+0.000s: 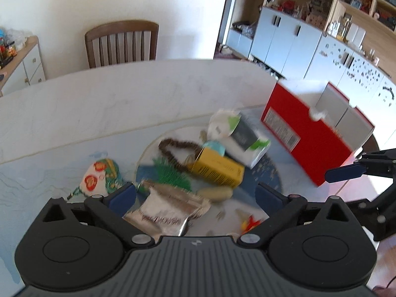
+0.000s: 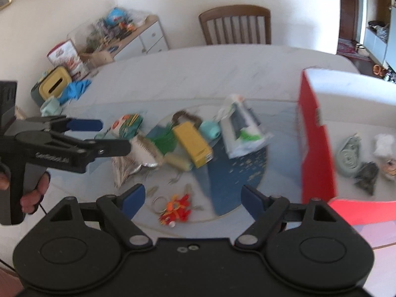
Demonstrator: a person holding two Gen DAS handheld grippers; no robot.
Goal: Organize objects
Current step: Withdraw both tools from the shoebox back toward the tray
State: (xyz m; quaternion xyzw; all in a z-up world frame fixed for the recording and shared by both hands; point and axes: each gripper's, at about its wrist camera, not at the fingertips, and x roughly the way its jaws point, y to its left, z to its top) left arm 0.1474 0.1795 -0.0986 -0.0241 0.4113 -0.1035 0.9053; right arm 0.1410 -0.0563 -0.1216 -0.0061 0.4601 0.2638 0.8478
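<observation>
Your white table [image 1: 123, 104] carries everything, largest first: the red-and-white box [image 1: 307, 133] stands at the right; just left of it a round glass plate [image 2: 237, 198] holds the jumble to be sorted; the white-and-green carton [image 1: 247, 141] lies tilted at the far side, with the yellow box [image 1: 217, 170] lying on its side just beside it; a silver foil packet [image 1: 168, 208] lies nearest you, a brown bead loop [image 1: 178, 146] behind the yellow box, a green tuft [image 1: 173, 175] between them; the patterned pouch [image 1: 101, 178] rests just off the plate's left rim; a small red-and-orange charm [image 2: 175, 210] sits at the near edge.

You hold your left gripper [image 1: 195, 195] pitched steeply down above the foil packet; its jaws stand spread wide and nothing is pinched between the blue pads. Your right gripper [image 2: 193, 198] tilts down likewise over the charm; its jaws are parted and empty. In the right wrist view your hand [image 2: 34, 193] wraps the left tool's handle; both frames are blurred.
</observation>
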